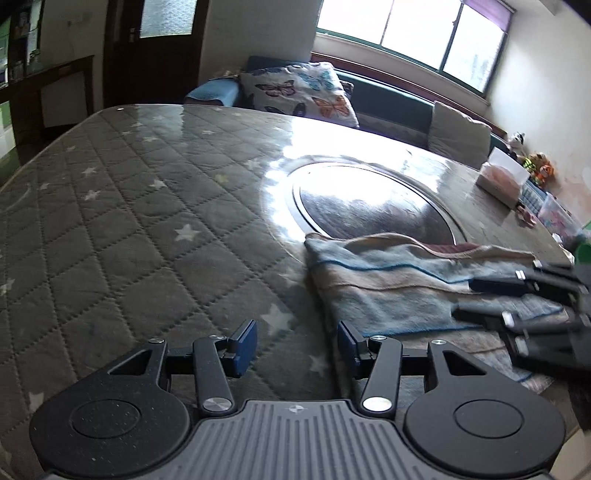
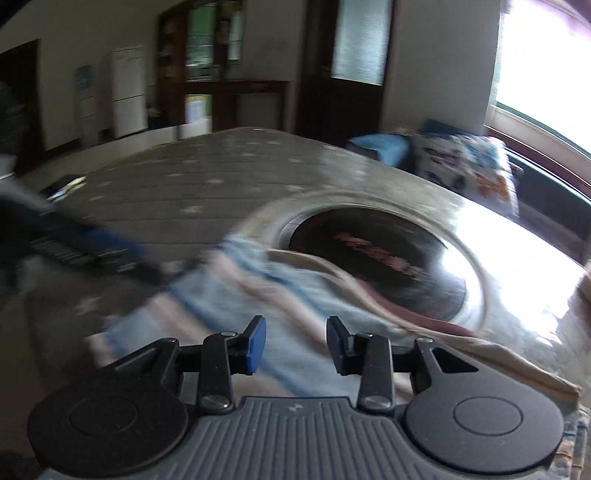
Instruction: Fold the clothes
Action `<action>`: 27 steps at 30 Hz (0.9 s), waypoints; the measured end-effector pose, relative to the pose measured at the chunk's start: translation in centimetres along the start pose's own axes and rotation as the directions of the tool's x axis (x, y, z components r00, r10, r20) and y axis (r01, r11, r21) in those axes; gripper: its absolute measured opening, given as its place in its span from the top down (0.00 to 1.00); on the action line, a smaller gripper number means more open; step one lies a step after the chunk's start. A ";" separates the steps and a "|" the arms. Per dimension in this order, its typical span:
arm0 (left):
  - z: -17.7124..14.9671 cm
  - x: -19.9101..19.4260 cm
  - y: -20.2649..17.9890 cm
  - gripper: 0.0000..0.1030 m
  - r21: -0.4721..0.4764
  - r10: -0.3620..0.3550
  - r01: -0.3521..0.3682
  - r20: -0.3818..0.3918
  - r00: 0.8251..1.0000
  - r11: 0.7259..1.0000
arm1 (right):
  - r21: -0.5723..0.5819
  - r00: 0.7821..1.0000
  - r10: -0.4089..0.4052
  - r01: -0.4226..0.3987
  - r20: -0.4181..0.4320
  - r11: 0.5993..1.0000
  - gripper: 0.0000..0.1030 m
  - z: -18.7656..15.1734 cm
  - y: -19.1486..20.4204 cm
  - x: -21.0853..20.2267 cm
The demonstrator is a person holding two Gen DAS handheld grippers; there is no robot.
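Striped cloth [image 1: 391, 284], in pale blue, beige and cream bands with thin blue lines, lies partly folded on a table covered with a grey quilted cover [image 1: 122, 229] dotted with white stars. Its far edge overlaps the rim of a round glass inset [image 1: 373, 199] in the middle of the tabletop, which glares with window light.

Left gripper [image 1: 297, 341] hovers over the bare quilted cover just beside the cloth's near corner, its blue-padded jaws parted with nothing between them. Right gripper [image 2: 296, 341] sits above the cloth, jaws also parted and gripping nothing; the fabric under it is blurred. In the left wrist view the right gripper shows as a dark shape over the cloth's right end.

Beyond the table stand a butterfly-print cushion [image 1: 303, 92], a bench below a bright window [image 1: 413, 29], and a tissue box [image 1: 502, 177] near the table's right edge.
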State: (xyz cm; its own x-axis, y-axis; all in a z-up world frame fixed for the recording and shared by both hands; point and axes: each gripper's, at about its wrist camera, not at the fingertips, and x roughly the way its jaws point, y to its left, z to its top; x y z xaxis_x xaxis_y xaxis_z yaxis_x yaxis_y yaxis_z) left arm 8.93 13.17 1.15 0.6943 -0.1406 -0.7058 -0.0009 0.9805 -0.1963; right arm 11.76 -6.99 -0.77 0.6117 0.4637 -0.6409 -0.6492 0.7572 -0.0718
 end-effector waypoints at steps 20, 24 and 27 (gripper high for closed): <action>-0.7 0.4 0.9 0.43 -0.164 -0.111 0.100 -0.056 0.992 0.981 | -0.225 0.978 0.194 -0.206 -0.074 0.952 0.93 -1.1 10.2 -0.4; -0.4 0.7 0.6 0.41 -0.217 -0.160 0.142 -0.066 0.985 0.966 | -0.152 0.975 0.218 -0.221 -0.037 0.963 0.95 -0.2 8.8 -1.7; -0.2 1.1 0.2 0.43 -0.256 -0.211 0.186 -0.075 0.975 0.949 | -0.102 0.972 0.236 -0.235 -0.008 0.967 0.96 0.3 7.8 -2.6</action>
State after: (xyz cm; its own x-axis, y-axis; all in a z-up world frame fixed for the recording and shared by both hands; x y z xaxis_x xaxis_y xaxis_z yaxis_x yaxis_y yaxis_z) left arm 9.58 13.16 0.22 0.6227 -0.3542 -0.6977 -0.0563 0.8691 -0.4915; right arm 5.28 -2.17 0.55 0.4377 0.6255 -0.6459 -0.8175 0.5759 0.0037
